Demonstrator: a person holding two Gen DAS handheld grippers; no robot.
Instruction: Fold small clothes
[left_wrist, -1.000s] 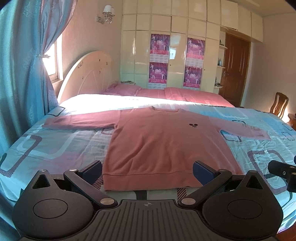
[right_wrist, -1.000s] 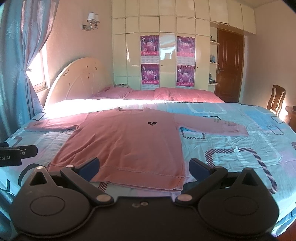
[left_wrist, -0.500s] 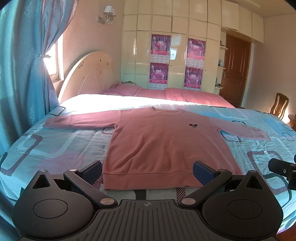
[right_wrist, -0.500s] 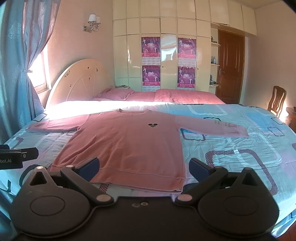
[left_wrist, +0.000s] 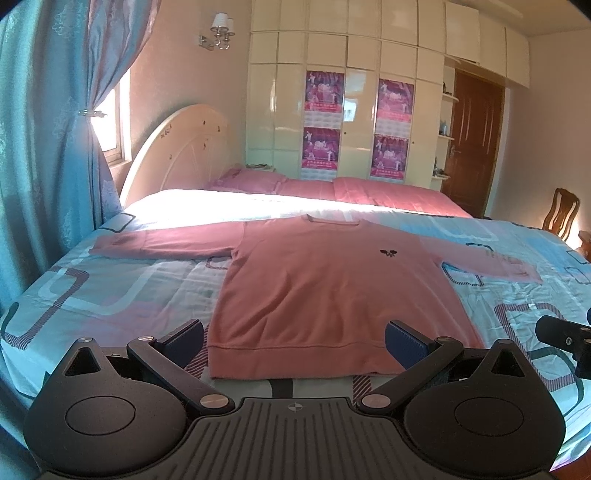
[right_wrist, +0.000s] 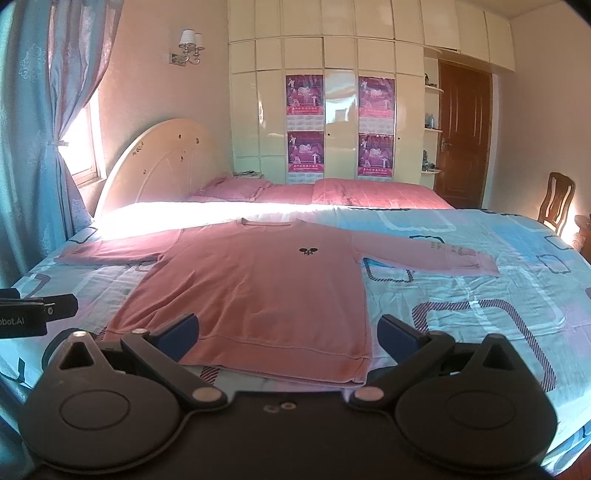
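Hovering at the bed's (left_wrist: 110, 295) near edge, your left gripper (left_wrist: 295, 338) and right gripper (right_wrist: 288, 334) gape wide over the sweater's (left_wrist: 325, 288) hem.

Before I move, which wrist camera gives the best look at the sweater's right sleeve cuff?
The right wrist view: the right sleeve cuff lies flat and whole on the bedspread, with faint print visible on the sleeve. In the left wrist view the same cuff sits further off toward the edge, smaller and washed out.
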